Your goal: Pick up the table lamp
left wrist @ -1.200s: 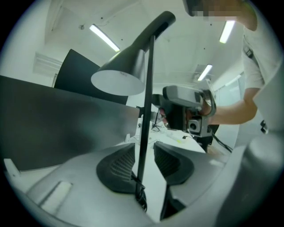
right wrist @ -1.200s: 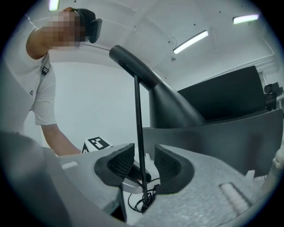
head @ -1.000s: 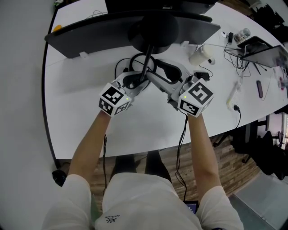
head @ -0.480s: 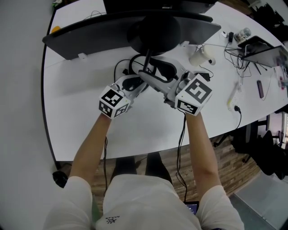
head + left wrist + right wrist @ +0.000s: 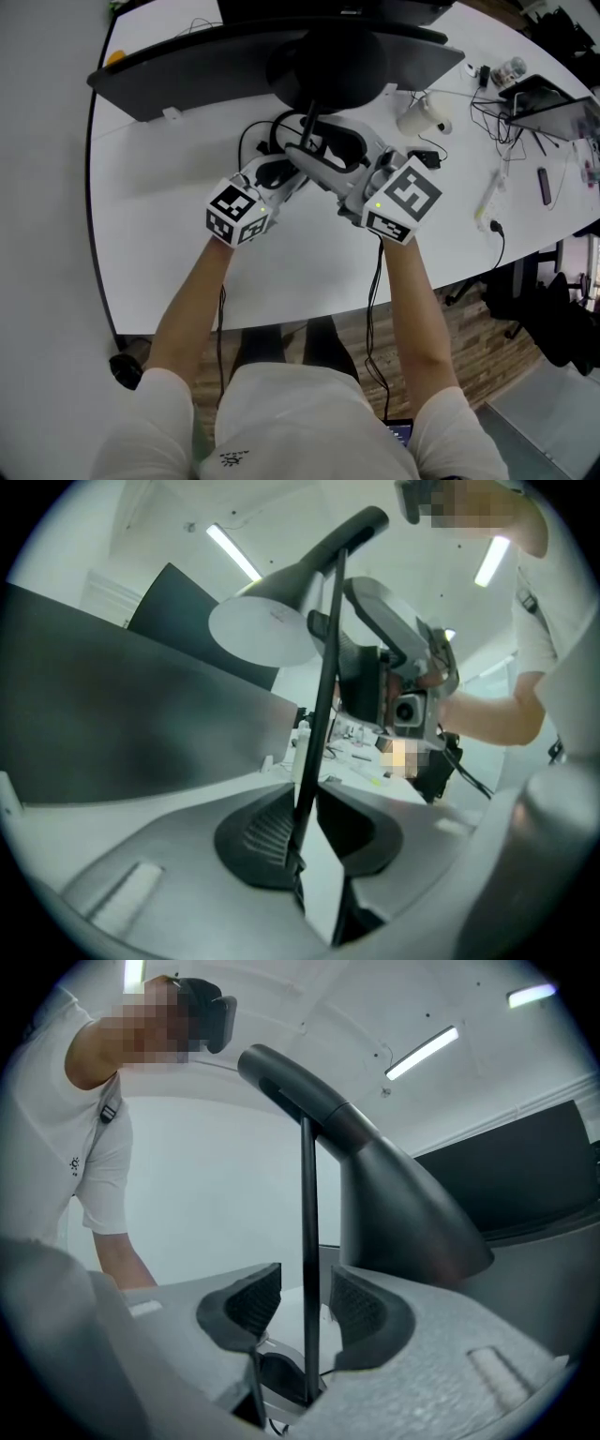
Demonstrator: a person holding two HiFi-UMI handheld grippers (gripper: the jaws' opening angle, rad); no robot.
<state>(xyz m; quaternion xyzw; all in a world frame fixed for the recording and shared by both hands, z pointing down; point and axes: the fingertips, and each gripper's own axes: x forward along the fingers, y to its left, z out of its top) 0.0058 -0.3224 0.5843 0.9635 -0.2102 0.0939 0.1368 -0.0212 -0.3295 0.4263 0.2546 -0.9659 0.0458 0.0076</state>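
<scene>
The table lamp has a black cone shade on a thin black stem. It stands on the white table in front of the monitor. My left gripper reaches in from the left. In the left gripper view the stem runs between its dark pads and both press on it; these jaws have just closed onto it, then eased a touch. My right gripper comes from the right. Its jaws have just been narrowing, and the stem stands between them with a gap on each side.
A wide dark curved monitor stands right behind the lamp. A white cup, cables and a tablet lie at the right. The table's front edge is near the person's body.
The right gripper has shifted a little up and left in the head view, toward the stem. The left gripper has barely moved. The shade sits slightly further right.
</scene>
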